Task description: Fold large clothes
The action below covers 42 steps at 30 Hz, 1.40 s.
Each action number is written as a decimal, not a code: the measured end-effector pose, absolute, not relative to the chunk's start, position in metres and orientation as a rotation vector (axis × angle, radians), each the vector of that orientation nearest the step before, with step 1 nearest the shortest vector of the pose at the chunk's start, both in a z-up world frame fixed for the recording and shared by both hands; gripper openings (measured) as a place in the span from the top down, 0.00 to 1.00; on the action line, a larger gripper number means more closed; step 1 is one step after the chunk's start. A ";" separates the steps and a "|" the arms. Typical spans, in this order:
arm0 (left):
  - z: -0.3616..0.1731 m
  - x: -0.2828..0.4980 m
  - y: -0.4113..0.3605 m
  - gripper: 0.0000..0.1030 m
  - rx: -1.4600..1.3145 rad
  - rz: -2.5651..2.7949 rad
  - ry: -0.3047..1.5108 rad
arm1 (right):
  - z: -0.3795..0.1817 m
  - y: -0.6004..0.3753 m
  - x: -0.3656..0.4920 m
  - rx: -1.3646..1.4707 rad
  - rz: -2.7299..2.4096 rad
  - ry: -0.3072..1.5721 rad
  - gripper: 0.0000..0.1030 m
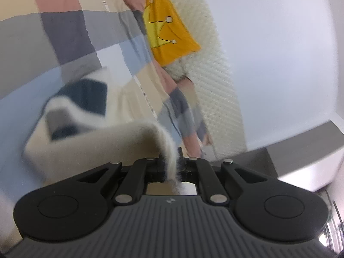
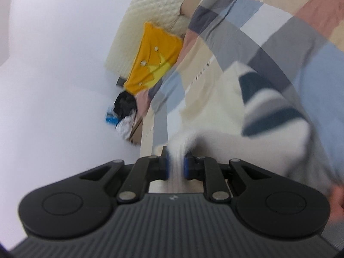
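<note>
Fuzzy cream sweater (image 1: 90,148) stretches between left gripper (image 1: 171,167) and right gripper (image 2: 176,167), both clamping its edge.

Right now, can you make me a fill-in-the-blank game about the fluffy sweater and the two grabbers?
1. Both grippers are shut on the fluffy cream ____.
2. The yellow cushion shows a ____.
3. The sweater has dark ____ across it.
4. The left gripper and right gripper hold it above a checked ____.

Missing words: sweater; crown; stripes; quilt

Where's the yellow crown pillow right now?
The pillow sits at the head of the bed, between the quilt and padded headboard: upper centre in the left view, left of centre in the right view.
</note>
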<state>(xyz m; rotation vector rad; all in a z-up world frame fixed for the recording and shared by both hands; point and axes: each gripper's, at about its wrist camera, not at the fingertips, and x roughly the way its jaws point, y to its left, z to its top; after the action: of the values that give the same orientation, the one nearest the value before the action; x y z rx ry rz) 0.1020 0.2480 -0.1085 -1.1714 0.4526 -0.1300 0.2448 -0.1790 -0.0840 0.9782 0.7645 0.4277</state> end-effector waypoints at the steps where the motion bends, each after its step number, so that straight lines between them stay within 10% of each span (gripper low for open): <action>1: -0.109 0.123 0.253 0.93 -1.169 -0.107 0.461 | -0.086 -0.174 0.261 0.980 0.410 0.765 0.85; 19: -0.197 0.423 0.315 0.92 -1.082 -0.034 0.561 | -0.199 -0.129 0.486 1.097 0.245 0.786 0.85; 36: -0.273 0.494 0.332 0.91 -0.986 -0.064 0.675 | -0.261 -0.120 0.522 1.080 0.236 0.820 0.83; 39: -0.248 0.488 0.322 0.81 -0.883 -0.099 0.717 | -0.246 -0.115 0.515 1.038 0.242 0.812 0.80; 42: -0.218 0.475 0.308 0.40 -0.764 -0.117 0.710 | -0.231 -0.111 0.509 1.017 0.290 0.791 0.55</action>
<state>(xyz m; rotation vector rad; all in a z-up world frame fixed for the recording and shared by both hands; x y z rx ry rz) 0.4749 0.3076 -0.2180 -0.7643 0.7102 -0.1167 0.5085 -0.1106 -0.2314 1.0169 0.7906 0.2902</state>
